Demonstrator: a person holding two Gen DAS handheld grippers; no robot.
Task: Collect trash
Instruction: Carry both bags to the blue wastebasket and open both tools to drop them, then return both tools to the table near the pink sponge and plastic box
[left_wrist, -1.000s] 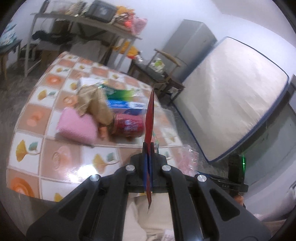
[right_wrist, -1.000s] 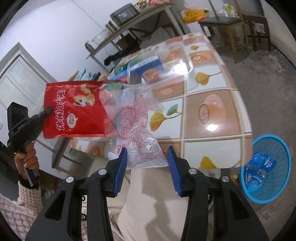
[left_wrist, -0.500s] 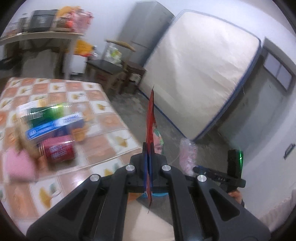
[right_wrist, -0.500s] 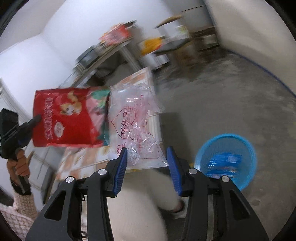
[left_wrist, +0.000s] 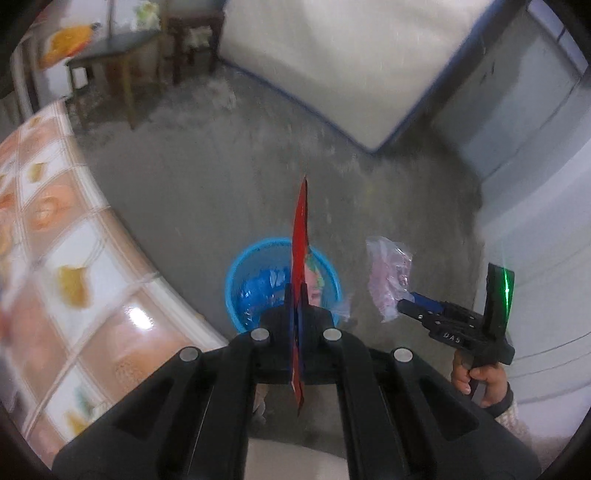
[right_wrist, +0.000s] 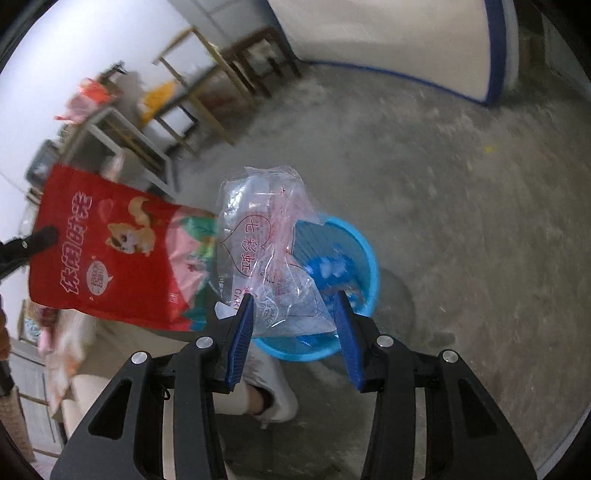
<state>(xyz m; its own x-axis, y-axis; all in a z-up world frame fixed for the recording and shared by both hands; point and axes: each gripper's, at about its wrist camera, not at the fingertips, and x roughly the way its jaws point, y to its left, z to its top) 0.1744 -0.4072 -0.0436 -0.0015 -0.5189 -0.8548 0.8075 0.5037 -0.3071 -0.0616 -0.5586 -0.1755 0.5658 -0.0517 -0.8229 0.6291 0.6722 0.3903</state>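
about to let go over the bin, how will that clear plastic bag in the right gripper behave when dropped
The clear plastic bag looks thin, crumpled and empty, so probably very light and floppy. It may flutter rather than fall straight into the blue basket below. The right gripper shows wide jaws, so the film may be clinging to one pad.

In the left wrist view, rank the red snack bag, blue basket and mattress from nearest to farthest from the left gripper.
1. Red snack bag: clamped edge-on in the left gripper.
2. Blue basket: on the floor just beyond the fingers.
3. Mattress: leaning at the far wall, top of view.
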